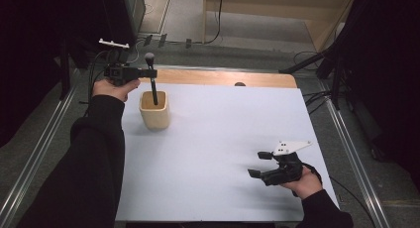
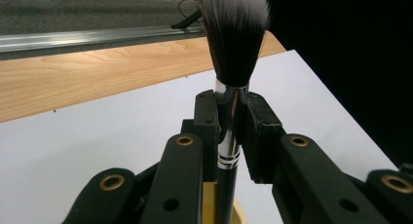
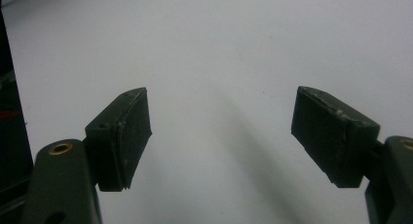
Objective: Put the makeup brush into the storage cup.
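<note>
One brush, halfway into the cup

One makeup brush (image 1: 153, 79), black handle, silver ferrule, dark bristles tipped white, stands nearly upright, handle end dipping into the tan cup (image 1: 155, 110) at the far left of the tabletop (image 1: 223, 139). Left gripper (image 1: 143, 73) jaws are clamped on it just below the bristles, so the cup's directly underneath. Right gripper (image 1: 260, 164) sits near right, jaws wide apart, nothing between them.
</note>
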A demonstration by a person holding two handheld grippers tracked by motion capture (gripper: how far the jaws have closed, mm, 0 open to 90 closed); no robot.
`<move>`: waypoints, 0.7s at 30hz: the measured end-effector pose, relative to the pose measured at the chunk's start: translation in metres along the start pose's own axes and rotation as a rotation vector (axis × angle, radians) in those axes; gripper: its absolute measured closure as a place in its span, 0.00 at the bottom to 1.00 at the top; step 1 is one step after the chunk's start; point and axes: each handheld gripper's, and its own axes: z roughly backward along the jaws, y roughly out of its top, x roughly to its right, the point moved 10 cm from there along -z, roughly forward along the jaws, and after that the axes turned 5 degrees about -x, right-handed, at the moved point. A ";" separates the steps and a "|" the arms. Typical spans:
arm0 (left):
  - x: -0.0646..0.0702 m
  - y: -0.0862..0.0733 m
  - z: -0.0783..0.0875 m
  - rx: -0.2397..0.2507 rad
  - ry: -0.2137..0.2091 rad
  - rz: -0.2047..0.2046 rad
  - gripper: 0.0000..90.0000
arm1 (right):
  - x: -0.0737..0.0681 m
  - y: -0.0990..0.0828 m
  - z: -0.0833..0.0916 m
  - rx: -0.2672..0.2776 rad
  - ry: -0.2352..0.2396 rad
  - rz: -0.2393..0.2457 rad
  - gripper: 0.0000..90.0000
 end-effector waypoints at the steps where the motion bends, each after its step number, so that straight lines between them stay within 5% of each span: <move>1: -0.001 0.000 -0.001 0.000 0.001 -0.006 0.87 | 0.000 0.000 0.000 0.002 0.001 0.000 0.26; 21: -0.019 -0.027 -0.018 -0.016 0.016 0.014 0.87 | 0.000 0.001 0.000 0.004 0.006 -0.003 0.26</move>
